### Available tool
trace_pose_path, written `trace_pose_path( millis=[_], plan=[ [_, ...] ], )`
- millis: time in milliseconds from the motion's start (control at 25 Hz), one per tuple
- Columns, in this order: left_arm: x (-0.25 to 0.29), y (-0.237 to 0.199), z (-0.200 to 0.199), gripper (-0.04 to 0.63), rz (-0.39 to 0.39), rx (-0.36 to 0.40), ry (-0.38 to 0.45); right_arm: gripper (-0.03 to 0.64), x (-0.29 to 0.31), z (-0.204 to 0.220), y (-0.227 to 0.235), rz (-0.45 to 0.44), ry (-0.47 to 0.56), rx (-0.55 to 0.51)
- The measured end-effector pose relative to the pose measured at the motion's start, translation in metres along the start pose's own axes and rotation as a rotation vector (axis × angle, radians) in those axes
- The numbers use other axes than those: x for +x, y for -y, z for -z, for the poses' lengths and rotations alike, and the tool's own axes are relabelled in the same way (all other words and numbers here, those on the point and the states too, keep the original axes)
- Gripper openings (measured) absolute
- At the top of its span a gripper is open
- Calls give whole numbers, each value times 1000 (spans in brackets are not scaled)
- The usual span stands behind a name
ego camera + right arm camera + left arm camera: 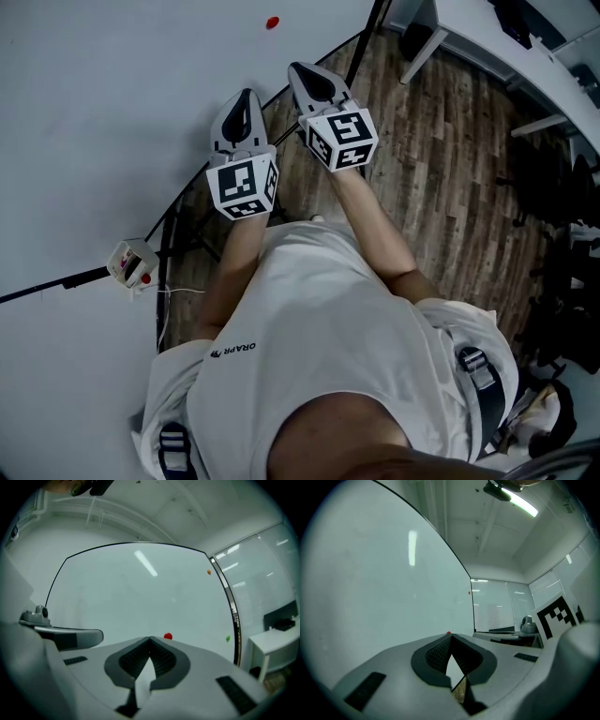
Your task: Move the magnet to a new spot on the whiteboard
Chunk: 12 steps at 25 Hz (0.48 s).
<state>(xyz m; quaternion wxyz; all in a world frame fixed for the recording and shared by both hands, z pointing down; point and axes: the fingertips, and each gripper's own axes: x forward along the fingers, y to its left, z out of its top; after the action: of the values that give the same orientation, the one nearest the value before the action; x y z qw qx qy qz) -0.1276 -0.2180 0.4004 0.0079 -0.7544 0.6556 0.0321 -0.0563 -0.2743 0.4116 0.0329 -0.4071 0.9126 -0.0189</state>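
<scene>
**Both tools shut & empty, magnet sitting on whiteboard ahead of them**

Head view: person in white shirt is holding left tool [247, 94] and right tool [300, 67] side by side, both pointing toward the whiteboard [103, 122]. Red magnet [272, 22] is sitting on the board beyond both tips, apart from them, nothing touching it. Small white box w/ red dot [132, 262] is sitting at the board's edge, lower left. Wood floor [450, 197] and a white table [487, 42] are showing on the right.

Left gripper view: jaws are meeting at the tips, nothing btwn them. Red dot is peeking just over the tip line. Whiteboard is filling the left half. Right tool's marker cube [558, 615] is showing at the right edge.

Right gripper view: jaws are pressing together, nothing gripped. Red magnet is sitting on the board just past the tips, slightly right. Orange magnet [209, 572] and green magnet [228, 639] are sitting near the board's right edge. Left tool is poking in at left.
</scene>
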Motion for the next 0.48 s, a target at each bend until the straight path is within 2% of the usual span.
trace_pose_path(
  millis=[480],
  plan=[
    [-3, 5, -1, 2, 15, -3, 6, 14, -16, 1, -15, -10, -7, -22]
  ],
)
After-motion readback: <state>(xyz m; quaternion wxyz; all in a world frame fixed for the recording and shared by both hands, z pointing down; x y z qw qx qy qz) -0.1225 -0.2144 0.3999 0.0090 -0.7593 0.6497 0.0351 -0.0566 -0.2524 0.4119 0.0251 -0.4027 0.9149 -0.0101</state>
